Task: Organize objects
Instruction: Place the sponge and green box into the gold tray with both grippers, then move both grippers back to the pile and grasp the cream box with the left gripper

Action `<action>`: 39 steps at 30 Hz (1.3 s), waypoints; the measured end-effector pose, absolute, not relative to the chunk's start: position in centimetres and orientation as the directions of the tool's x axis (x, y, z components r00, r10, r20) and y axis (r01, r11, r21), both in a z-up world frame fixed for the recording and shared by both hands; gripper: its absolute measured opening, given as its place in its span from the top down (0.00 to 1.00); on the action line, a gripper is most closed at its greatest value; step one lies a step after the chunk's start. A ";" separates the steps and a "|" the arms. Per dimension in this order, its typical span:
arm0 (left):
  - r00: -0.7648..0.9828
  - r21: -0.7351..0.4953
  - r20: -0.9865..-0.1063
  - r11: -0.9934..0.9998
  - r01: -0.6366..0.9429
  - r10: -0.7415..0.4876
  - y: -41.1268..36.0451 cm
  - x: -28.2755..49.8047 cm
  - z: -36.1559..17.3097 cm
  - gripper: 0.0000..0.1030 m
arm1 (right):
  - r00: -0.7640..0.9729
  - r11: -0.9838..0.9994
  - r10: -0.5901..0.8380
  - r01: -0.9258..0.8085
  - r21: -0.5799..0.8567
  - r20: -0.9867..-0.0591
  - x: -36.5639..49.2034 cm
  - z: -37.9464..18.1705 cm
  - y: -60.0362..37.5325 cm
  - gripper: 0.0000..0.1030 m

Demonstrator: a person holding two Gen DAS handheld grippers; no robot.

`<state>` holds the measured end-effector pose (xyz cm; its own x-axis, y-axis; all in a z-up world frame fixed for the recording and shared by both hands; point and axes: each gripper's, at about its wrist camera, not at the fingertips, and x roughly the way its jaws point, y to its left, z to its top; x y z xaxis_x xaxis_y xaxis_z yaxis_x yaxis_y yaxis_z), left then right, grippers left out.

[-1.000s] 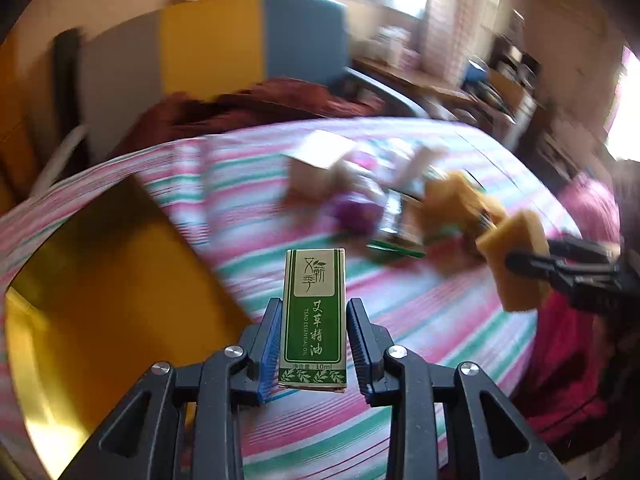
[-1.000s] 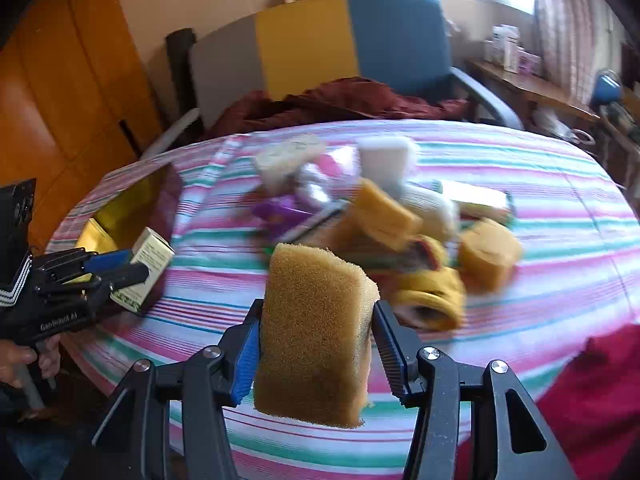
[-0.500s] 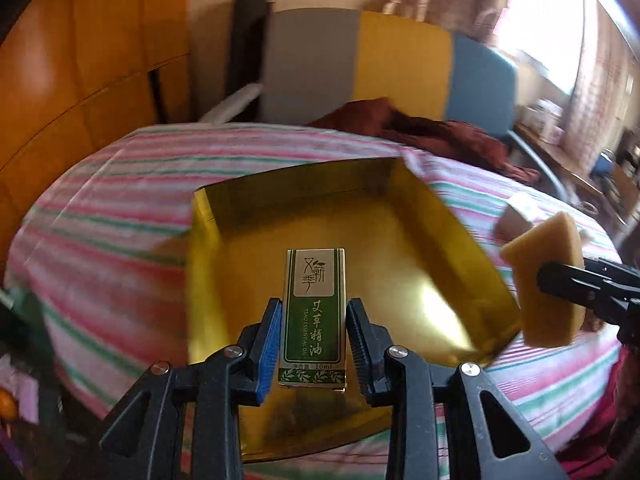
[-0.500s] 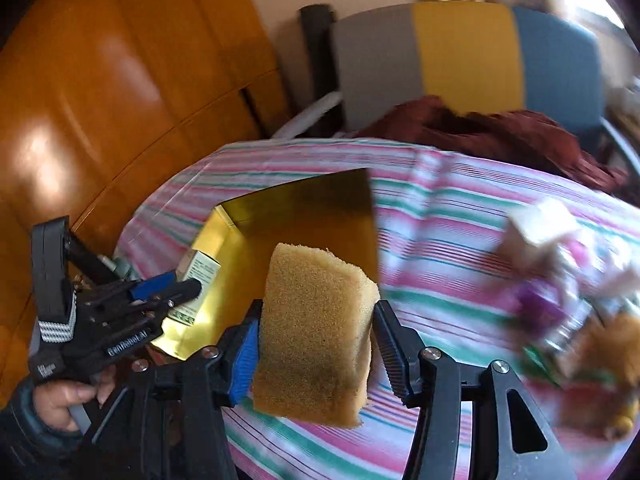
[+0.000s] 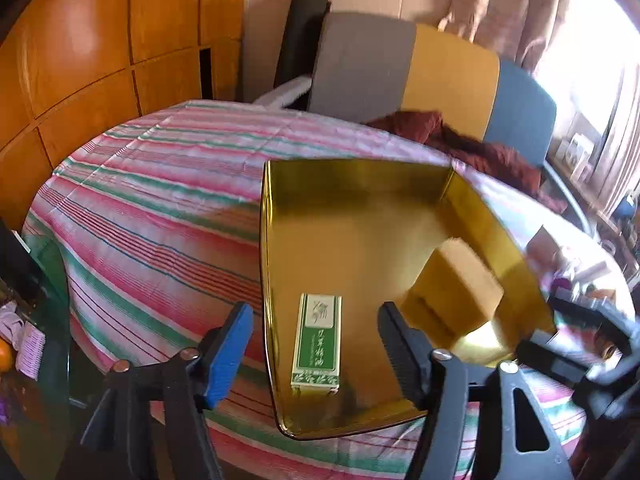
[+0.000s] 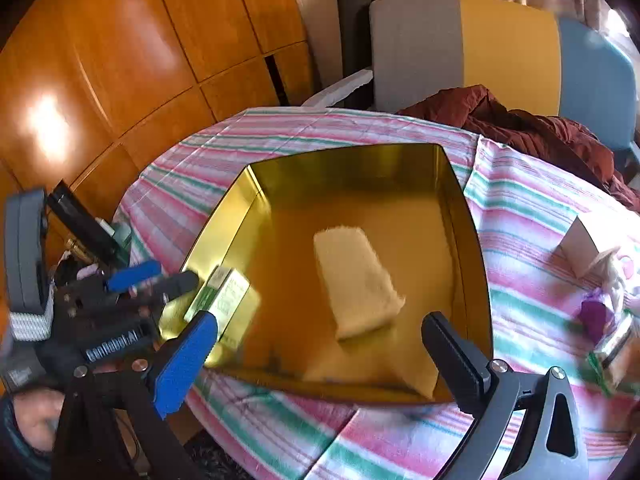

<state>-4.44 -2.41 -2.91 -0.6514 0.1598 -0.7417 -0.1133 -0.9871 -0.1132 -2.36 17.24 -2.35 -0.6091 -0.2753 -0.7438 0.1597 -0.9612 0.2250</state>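
Both tools (image 5: pixel 316 360) (image 6: pixel 320 352) gape, just opened; only right view shows scattered clutter (image 6: pixel 600 312) clearly

- A striped cloth (image 5: pixel 160 200) is covering the bench.
- A dark red blanket (image 6: pixel 540 128) is lying on a grey, yellow and blue chair (image 6: pixel 500 48).
- Wooden panels (image 5: pixel 100 40) are lining the wall.

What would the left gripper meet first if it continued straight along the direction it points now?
Probably the small green and white box, which lies between the open left gripper's fingers in the gold metal tray. Depth is unclear; it might meet the tray floor instead.
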 end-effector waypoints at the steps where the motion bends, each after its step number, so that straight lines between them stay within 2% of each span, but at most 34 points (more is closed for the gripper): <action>1: -0.667 -0.125 -0.725 -0.985 -0.117 0.171 -2.5 -4.0 -2.4 0.24 | -0.601 -0.962 -0.274 0.154 0.227 -0.751 -2.1 -2.5 17.3 0.00; 6: -0.705 -0.113 -0.688 -0.985 -0.128 0.170 -2.5 -3.6 -0.9 0.21 | -0.556 -0.956 -0.293 0.151 0.252 -0.778 -0.9 -3.3 17.5 0.00; 15: -0.715 -0.088 -0.679 -0.986 -0.145 0.166 -1.6 -3.1 0.3 0.21 | -0.643 -0.989 -0.146 0.100 0.107 -0.752 1.5 -2.4 18.5 0.00; 19: -0.705 -0.074 -0.691 -0.985 -0.155 0.163 -1.2 -3.2 0.0 0.21 | -0.656 -0.995 -0.098 0.067 0.072 -0.749 2.0 -2.5 19.4 0.00; 25: -0.669 -0.128 -0.710 -0.975 -0.183 0.219 -0.8 -3.3 -0.3 0.22 | -0.666 -0.997 -0.064 0.018 0.069 -0.744 2.5 -2.4 21.3 0.00; 30: -0.656 -0.138 -0.722 -0.975 -0.175 0.220 -0.5 -3.5 -0.3 0.22 | -0.666 -0.997 -0.024 -0.036 0.065 -0.745 3.3 -2.6 23.5 0.00; 39: -0.612 -0.137 -0.748 -0.962 -0.238 0.258 1.9 -3.8 -0.4 0.23 | -0.639 -0.975 0.084 -0.210 0.068 -0.765 5.4 -3.3 30.3 0.00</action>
